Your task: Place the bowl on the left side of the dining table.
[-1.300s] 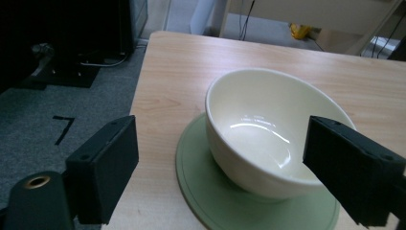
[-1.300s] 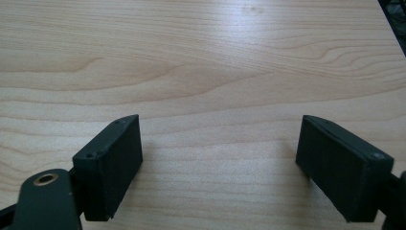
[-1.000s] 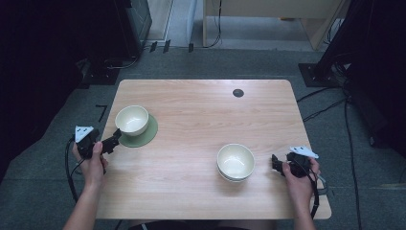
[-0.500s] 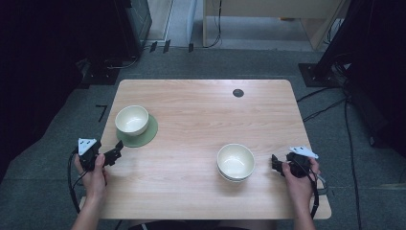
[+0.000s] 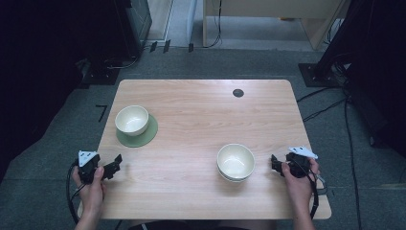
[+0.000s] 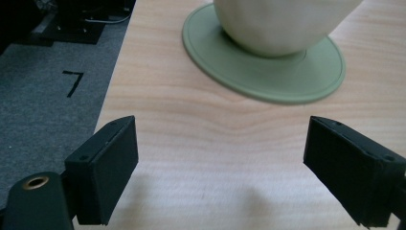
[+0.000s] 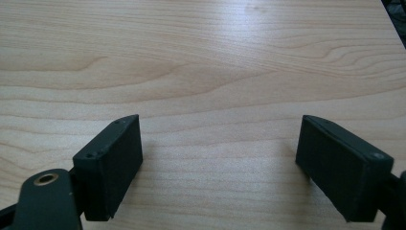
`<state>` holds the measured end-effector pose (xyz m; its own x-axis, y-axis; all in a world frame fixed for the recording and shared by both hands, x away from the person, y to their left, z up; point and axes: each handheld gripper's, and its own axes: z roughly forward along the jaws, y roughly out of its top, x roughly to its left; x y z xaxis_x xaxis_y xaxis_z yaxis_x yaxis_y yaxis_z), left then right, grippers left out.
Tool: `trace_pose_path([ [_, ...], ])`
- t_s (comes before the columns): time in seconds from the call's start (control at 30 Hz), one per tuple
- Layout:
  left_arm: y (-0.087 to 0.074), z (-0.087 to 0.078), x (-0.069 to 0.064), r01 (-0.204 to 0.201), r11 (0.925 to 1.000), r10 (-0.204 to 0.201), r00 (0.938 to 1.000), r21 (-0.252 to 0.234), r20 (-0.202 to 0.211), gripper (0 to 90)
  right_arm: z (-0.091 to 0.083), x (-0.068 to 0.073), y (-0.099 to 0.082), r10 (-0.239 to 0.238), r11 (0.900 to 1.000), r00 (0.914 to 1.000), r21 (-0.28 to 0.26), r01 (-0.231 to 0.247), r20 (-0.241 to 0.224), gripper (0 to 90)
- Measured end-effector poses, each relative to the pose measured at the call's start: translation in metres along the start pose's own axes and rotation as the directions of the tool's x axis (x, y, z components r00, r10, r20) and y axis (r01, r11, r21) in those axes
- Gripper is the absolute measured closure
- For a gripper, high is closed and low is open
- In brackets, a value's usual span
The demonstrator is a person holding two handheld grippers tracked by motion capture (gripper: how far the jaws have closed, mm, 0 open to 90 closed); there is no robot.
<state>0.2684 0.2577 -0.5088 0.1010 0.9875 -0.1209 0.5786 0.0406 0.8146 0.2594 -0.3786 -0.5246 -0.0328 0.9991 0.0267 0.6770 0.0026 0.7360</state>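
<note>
A cream bowl (image 5: 131,119) stands on a green saucer (image 5: 146,135) at the table's left. In the left gripper view the bowl (image 6: 282,24) and saucer (image 6: 268,79) lie ahead of the jaws. My left gripper (image 5: 116,162) (image 6: 220,136) is open, near the table's left front edge, apart from the saucer, with nothing between its jaws. A second cream bowl (image 5: 235,161) sits right of centre near the front. My right gripper (image 5: 274,163) (image 7: 218,132) is open just right of that bowl, over bare wood, with nothing between its jaws.
The wooden table (image 5: 201,115) has a small black round hole cover (image 5: 238,92) at the back right. A black mark (image 5: 102,111) is on the grey floor left of the table. Cables (image 5: 330,103) trail over the floor at the right.
My left gripper has drawn back from the bowl on the saucer toward the front left edge. The right gripper and both bowls have not moved.
</note>
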Motion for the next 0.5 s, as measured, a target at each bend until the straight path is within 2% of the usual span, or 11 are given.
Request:
trace_pose_path([
  [0.1,-0.004,-0.005,0.002,-0.028,0.9996,0.028,0.9993,0.003,-0.024,11.4,0.000,0.000,0.000,0.000,1.0000,1.0000,0.000,0.000,0.000,16.0],
  [0.2,-0.007,-0.008,0.003,-0.026,0.9994,0.027,0.9993,0.024,-0.028,11.5,0.000,0.000,0.000,0.000,1.0000,1.0000,0.000,0.000,0.000,16.0],
  [0.23,-0.010,-0.009,0.001,-0.043,0.9983,0.045,0.9983,0.039,-0.038,11.4,0.000,0.000,0.000,0.000,1.0000,1.0000,0.000,0.000,0.000,16.0],
  [0.33,-0.012,-0.009,-0.001,-0.057,0.9974,0.058,0.9976,0.044,-0.038,11.5,0.000,0.000,0.000,0.000,1.0000,1.0000,0.000,0.000,0.000,15.9],
  [0.47,-0.014,-0.005,-0.006,-0.097,0.9919,0.101,0.9936,0.081,-0.051,11.5,0.000,0.000,0.000,0.000,1.0000,1.0000,0.000,0.000,0.000,15.9],
  [0.5,-0.014,-0.005,-0.006,-0.097,0.9919,0.101,0.9936,0.081,-0.051,11.6,0.000,0.000,0.000,0.000,1.0000,1.0000,0.000,0.000,0.000,15.9],
])
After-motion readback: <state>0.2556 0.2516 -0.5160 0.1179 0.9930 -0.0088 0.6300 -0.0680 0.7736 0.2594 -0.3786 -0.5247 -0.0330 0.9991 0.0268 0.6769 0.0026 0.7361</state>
